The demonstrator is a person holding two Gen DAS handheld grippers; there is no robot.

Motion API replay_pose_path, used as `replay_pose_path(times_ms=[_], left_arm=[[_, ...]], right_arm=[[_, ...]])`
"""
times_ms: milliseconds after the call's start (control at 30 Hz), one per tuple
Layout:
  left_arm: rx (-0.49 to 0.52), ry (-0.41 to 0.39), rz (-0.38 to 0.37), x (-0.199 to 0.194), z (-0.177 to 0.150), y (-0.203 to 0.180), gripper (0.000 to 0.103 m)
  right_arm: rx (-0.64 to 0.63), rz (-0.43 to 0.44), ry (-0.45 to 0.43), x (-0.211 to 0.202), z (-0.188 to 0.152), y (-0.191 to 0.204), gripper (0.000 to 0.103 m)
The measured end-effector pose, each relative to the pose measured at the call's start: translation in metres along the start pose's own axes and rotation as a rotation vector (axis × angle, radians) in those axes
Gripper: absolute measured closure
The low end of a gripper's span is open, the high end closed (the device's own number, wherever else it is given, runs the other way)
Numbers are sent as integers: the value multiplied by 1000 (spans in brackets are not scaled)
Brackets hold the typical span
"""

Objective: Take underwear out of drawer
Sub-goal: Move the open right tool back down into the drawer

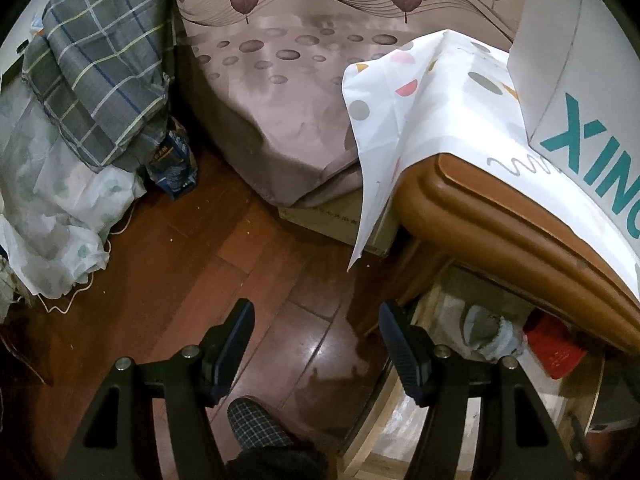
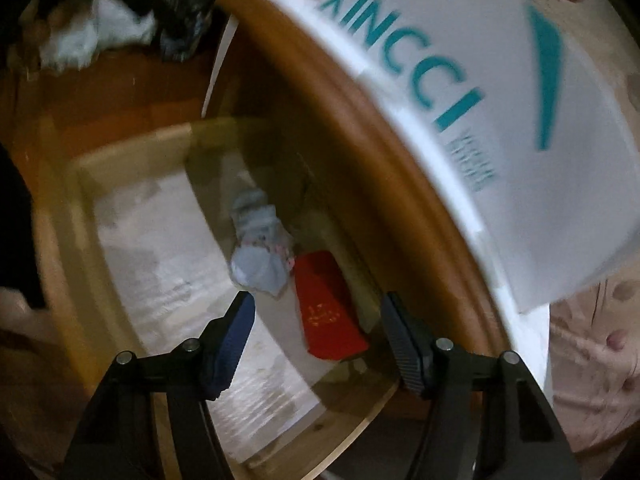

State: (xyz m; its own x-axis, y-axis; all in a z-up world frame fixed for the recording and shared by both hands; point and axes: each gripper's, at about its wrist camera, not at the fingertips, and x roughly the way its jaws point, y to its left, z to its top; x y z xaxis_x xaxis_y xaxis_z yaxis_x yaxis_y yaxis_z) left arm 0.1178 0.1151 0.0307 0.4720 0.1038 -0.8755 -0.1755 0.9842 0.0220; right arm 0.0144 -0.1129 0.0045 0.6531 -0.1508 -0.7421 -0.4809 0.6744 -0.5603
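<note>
Now both my right gripper (image 2: 316,332) and left gripper (image 1: 316,340) gape empty; underwear (image 2: 258,258) in drawer (image 2: 132,152) looks soft, light, so pinch its bunched top fold

The left wrist view looks steeply down from beside the brown wooden nightstand (image 1: 500,216), facing the reddish wooden floor (image 1: 192,264) and the bed with a pinkish leaf-print sheet (image 1: 280,80) beyond; only a corner of the open pale wooden drawer (image 1: 408,420) enters at lower right. The right wrist view, blurred, hangs closer, looking straight down into that drawer (image 2: 120,160). Both views share the drawer interior, the crumpled light blue-grey underwear (image 1: 488,334) (image 2: 260,256), the flat red packet (image 1: 556,346) (image 2: 328,312) and the white box with teal lettering (image 1: 580,80) (image 2: 480,100).
</note>
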Motion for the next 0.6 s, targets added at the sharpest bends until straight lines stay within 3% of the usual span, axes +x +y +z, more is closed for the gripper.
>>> replay_pose_path(times_ms=[167, 333, 600], left_arm=[[15, -7, 12, -2, -3, -3, 37], [3, -7, 20, -2, -2, 0, 37], [21, 5, 29, 1, -2, -2, 37]], right_arm=[[-123, -78, -11, 36, -8, 16, 43], [-263, -60, 0, 57, -9, 45, 46], [-272, -74, 2, 79, -13, 49, 46]])
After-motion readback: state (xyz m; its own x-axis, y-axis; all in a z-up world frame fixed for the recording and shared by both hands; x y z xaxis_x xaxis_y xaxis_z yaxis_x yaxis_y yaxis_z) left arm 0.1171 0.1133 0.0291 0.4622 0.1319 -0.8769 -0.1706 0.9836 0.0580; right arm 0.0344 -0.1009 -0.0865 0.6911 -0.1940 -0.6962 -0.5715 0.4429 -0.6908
